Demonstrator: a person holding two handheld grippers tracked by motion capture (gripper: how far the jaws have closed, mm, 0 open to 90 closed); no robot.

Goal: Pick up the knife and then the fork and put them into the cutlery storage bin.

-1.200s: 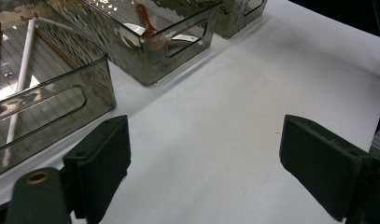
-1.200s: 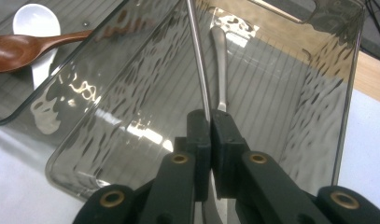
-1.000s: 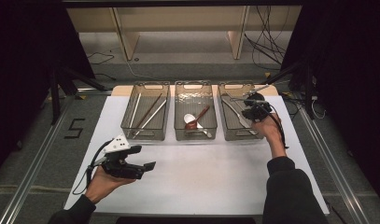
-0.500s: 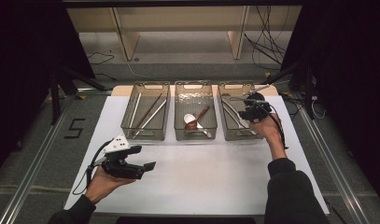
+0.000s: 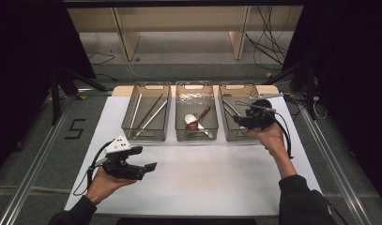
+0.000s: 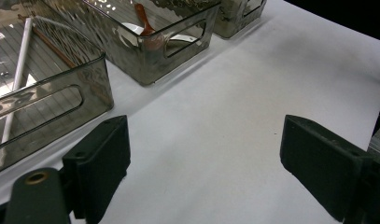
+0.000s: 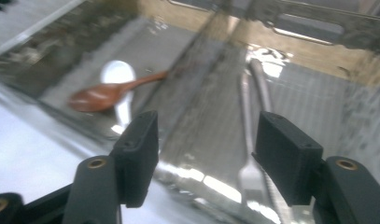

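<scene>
Three smoky clear bins stand in a row at the back of the white mat (image 5: 202, 183). The left bin (image 5: 145, 137) holds chopsticks (image 5: 148, 112). In the middle bin (image 5: 196, 138) lie a white spoon (image 5: 190, 119) and a brown spoon (image 5: 201, 118). My right gripper (image 5: 239, 121) hovers over the right bin (image 5: 236, 87). Its jaws have just been opening and stand open with nothing between them, above a metal fork (image 7: 249, 175) on the bin floor. My left gripper (image 5: 149, 166) rests open and empty over the mat at the near left.
A black "5" mark (image 5: 76, 129) lies left of the mat. Metal rails (image 5: 34, 178) run along both sides of the table. Behind the bins are a wooden shelf frame (image 5: 127, 42) and loose cables (image 5: 268, 42).
The right gripper's jaws have opened from shut, and the hand has drawn back a little toward the near side of the right bin. The left gripper has stayed put.
</scene>
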